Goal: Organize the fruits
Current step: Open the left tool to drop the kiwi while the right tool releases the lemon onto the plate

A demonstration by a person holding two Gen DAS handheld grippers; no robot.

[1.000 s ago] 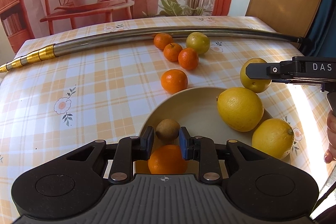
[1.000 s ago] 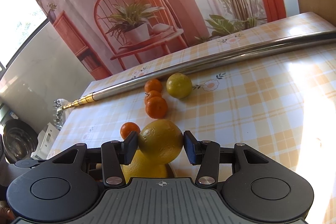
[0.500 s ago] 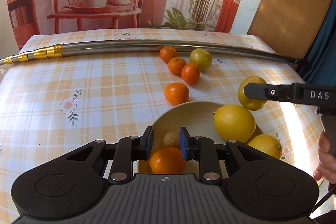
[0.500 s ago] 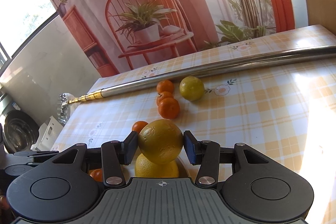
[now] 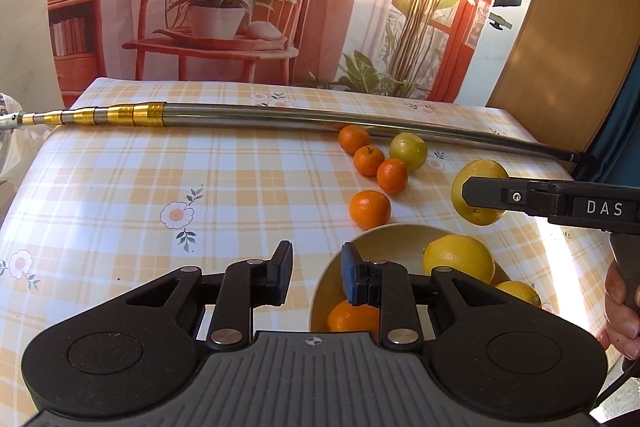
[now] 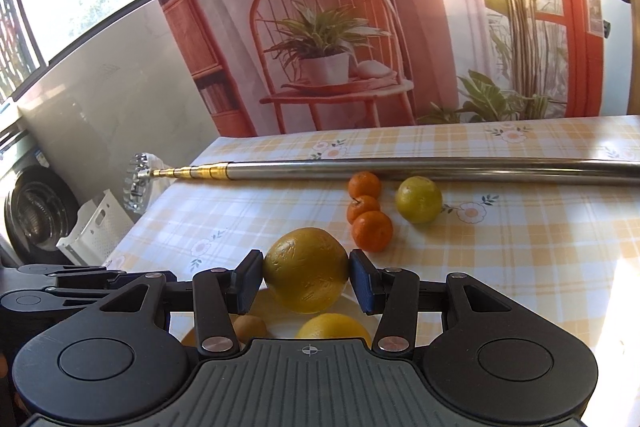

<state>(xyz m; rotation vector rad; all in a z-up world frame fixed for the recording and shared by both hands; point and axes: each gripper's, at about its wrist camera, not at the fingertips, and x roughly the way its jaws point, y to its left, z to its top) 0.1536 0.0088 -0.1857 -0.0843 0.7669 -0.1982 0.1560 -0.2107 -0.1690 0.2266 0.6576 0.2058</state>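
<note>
A cream bowl (image 5: 384,239) sits at the table's near right, holding two lemons (image 5: 458,259) and a mandarin (image 5: 352,315). My left gripper (image 5: 316,273) is open and empty, hovering over the bowl's left rim. My right gripper (image 6: 306,281) is shut on a yellow-green citrus (image 6: 306,275), seen from the side in the left wrist view as the held citrus (image 5: 478,209), above the bowl's far right rim. Below it lie a lemon (image 6: 334,327) and a small brown fruit (image 6: 250,327). Loose mandarins (image 5: 370,209) and a green-yellow citrus (image 5: 408,151) lie beyond the bowl.
A long metal telescopic pole (image 5: 280,117) with a gold end lies across the far side of the checked tablecloth (image 5: 160,187). A hand (image 5: 622,307) grips the right tool's handle. Off the table's left edge stand a white crate (image 6: 96,227) and a dark drum (image 6: 36,211).
My left gripper has pulled back and left, away from the small brown fruit in the bowl. The right gripper has carried the citrus in over the bowl.
</note>
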